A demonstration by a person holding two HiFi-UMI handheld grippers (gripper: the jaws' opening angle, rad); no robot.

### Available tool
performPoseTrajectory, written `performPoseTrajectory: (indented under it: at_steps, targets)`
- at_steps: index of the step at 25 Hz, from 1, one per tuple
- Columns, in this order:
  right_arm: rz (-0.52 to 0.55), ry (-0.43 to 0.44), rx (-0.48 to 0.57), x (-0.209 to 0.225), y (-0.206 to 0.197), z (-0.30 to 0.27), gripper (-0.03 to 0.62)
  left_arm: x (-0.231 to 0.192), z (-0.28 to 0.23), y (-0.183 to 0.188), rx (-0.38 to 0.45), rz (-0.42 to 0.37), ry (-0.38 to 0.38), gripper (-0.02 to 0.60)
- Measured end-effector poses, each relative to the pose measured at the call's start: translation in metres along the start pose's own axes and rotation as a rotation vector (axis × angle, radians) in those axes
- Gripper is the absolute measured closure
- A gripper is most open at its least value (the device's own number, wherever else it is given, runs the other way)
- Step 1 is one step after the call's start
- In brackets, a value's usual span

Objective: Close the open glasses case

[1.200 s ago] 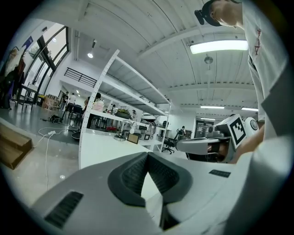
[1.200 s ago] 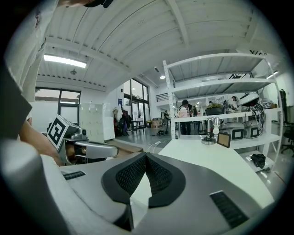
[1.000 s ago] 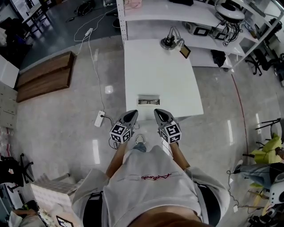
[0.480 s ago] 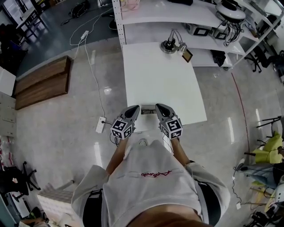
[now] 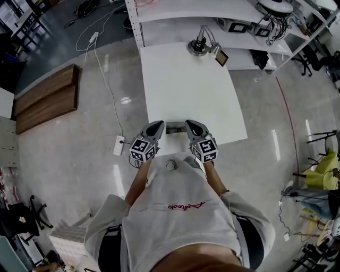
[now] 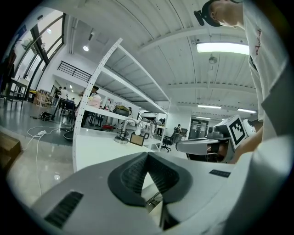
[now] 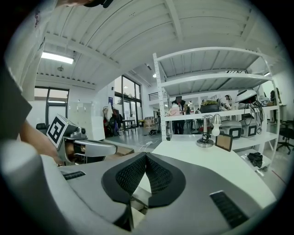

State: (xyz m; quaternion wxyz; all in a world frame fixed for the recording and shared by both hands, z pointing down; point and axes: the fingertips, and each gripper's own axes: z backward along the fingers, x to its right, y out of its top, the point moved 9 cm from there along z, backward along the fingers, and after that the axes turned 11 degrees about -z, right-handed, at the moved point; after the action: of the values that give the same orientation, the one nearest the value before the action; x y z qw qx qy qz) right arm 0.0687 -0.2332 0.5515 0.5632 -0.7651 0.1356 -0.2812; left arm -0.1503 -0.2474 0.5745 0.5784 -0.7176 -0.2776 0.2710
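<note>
Closest to me is the grey shirt (image 5: 180, 212), filling the bottom of the head view. Just past it are both tools, side by side and pointing up the frame toward the table. On the left gripper (image 5: 158, 126) the ribbed pads meet at the tip, with nothing caught between them. It's the same on the right gripper (image 5: 190, 125): jaws together and empty (its own camera shows the dark pads touching right at the front). Each one's marker cube faces up at me.

The glasses case (image 5: 176, 128) sits between the two tips on the near edge of the white table (image 5: 186, 90), just beyond both noses. Neither gripper touches it that I can see. It's too small here for me to read the lid.

Beyond that, the tabletop runs bare to the far end, where a desk lamp (image 5: 199, 45) stands with a small picture frame (image 5: 221, 58) beside it. White shelving (image 5: 212, 10) rises behind them. Off to the left, a power strip (image 5: 118, 144) lies on the floor.
</note>
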Motion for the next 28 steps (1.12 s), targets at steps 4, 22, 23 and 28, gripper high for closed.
performPoseTrajectory:
  at_steps: [4, 22, 23, 28]
  targets:
    - [-0.009, 0.001, -0.021, 0.009, -0.001, -0.001, 0.576, 0.002, -0.005, -0.005, -0.022, 0.018, 0.012, 0.558]
    - [-0.088, 0.0, -0.153, 0.022, -0.041, 0.012, 0.576, 0.027, -0.006, -0.035, -0.142, 0.041, -0.023, 0.558]
    - [-0.093, -0.001, -0.16, 0.022, -0.046, 0.014, 0.576, 0.029, -0.005, -0.039, -0.15, 0.047, -0.026, 0.558]
    - [-0.125, -0.005, -0.209, 0.019, -0.071, 0.026, 0.576, 0.046, 0.002, -0.062, -0.19, 0.091, -0.039, 0.558]
